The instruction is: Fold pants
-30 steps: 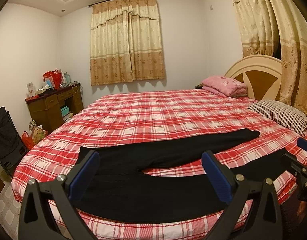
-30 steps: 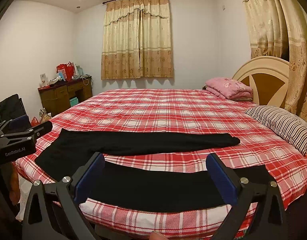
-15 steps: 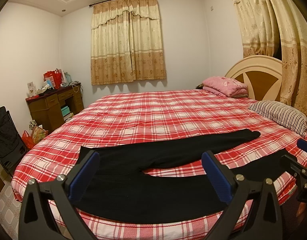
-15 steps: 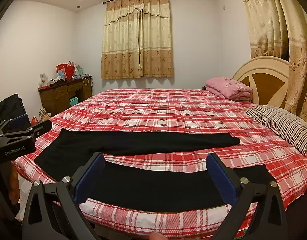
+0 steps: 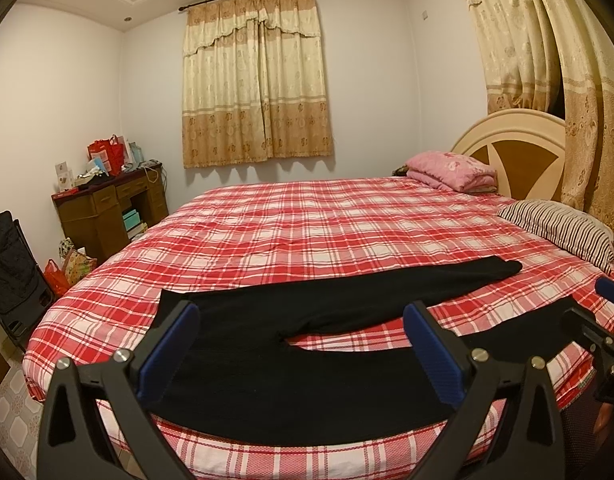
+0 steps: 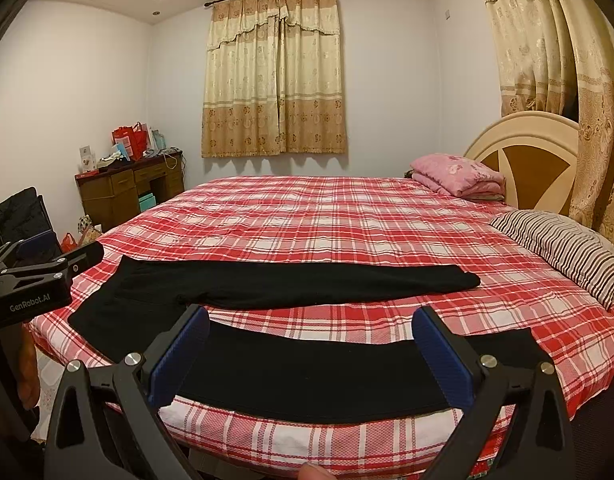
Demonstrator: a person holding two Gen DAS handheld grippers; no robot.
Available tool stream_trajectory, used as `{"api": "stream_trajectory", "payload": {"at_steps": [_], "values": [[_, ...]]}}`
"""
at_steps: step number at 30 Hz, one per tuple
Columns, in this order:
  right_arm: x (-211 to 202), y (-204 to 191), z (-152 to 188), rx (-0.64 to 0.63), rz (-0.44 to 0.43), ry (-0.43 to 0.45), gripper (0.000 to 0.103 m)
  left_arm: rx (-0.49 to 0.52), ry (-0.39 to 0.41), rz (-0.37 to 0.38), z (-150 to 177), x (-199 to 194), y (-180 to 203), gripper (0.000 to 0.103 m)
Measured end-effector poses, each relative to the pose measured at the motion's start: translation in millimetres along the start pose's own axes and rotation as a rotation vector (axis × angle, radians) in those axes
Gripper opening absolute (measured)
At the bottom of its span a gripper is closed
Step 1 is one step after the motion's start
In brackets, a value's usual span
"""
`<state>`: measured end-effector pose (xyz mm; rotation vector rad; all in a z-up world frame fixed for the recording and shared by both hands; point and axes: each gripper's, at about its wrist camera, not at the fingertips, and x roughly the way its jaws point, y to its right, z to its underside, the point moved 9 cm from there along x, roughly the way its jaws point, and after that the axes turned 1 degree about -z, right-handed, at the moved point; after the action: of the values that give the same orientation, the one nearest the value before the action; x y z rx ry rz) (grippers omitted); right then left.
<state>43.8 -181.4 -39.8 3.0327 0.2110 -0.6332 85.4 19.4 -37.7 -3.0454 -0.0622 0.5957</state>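
Both grippers, left gripper [image 5: 303, 344] and right gripper [image 6: 311, 346], gape wide, empty, unmoved since earlier; black pants [image 5: 307, 384] lie spread beyond them on plaid bed [image 5: 307, 232], striped pillow [image 6: 563, 248] far right.

The only writing I can read is "GenRobot.AI", in pale letters on the black body of my left gripper [image 6: 43, 258], seen at the left edge of my right wrist view; print on the red bags [image 6: 130, 141] on the worktop is too small to read
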Motion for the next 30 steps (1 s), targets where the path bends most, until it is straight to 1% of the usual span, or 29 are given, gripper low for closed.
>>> {"api": "stream_trajectory", "payload": {"at_steps": [25,30], "values": [[3,1,3,-0.003,0.001,-0.01,0.102,-0.003,-0.013,-0.001,6,5,0,0.103],[10,3,8,0.001,0.004,-0.02,0.102,-0.002,-0.046,0.001,13,18,-3,0.103]]}}
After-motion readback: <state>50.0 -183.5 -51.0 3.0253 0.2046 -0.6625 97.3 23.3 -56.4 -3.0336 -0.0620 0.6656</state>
